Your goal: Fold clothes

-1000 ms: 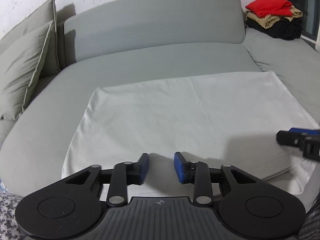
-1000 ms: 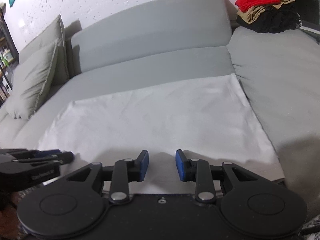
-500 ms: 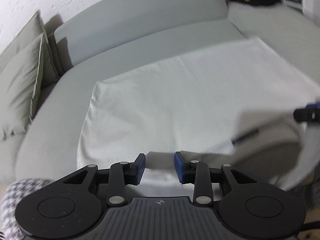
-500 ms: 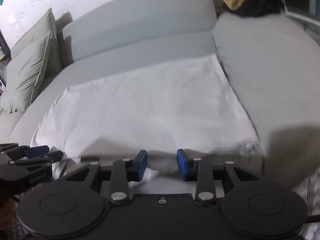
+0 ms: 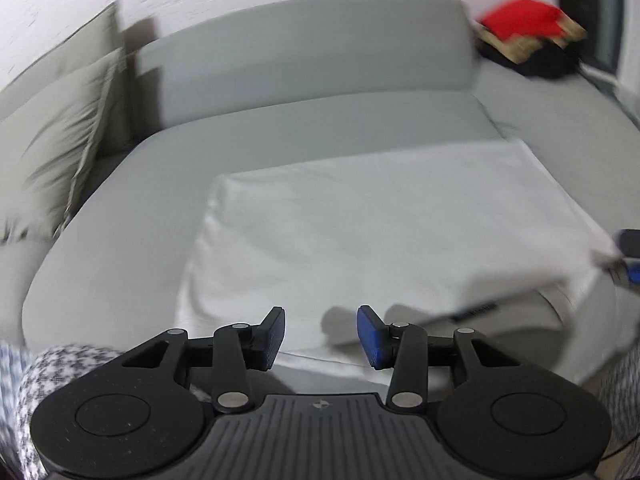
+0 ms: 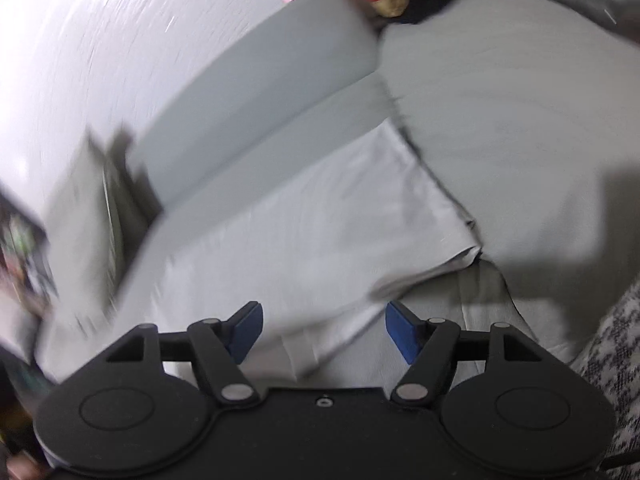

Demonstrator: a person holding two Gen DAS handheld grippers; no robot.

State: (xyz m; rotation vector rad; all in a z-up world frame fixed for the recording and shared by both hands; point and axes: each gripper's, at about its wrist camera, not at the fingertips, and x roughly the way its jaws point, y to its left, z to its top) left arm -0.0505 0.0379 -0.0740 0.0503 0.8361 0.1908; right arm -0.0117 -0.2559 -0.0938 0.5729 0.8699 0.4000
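A white cloth (image 5: 360, 232) lies spread on the seat of the grey sofa (image 5: 304, 60). Its near edge hangs over the seat front. My left gripper (image 5: 322, 334) hovers open just before that near edge, with nothing between its blue pads. At the far right edge of the left wrist view, part of my right gripper (image 5: 630, 252) shows beside a raised corner of the cloth's top layer. The right wrist view is blurred and tilted; there my right gripper (image 6: 324, 330) stands wide open over the cloth (image 6: 300, 232), holding nothing.
A pile of red, tan and black clothes (image 5: 528, 36) sits at the sofa's far right end. Grey cushions (image 5: 52, 152) lean at the left. Black-and-white patterned fabric (image 5: 60, 368) shows at the bottom edges of both views. A small black label (image 5: 476, 308) peeks out under the cloth's top layer.
The right gripper has opened much wider and its view has swung and tilted. The left gripper has opened slightly. The cloth's near edge now shows a raised top layer on the right.
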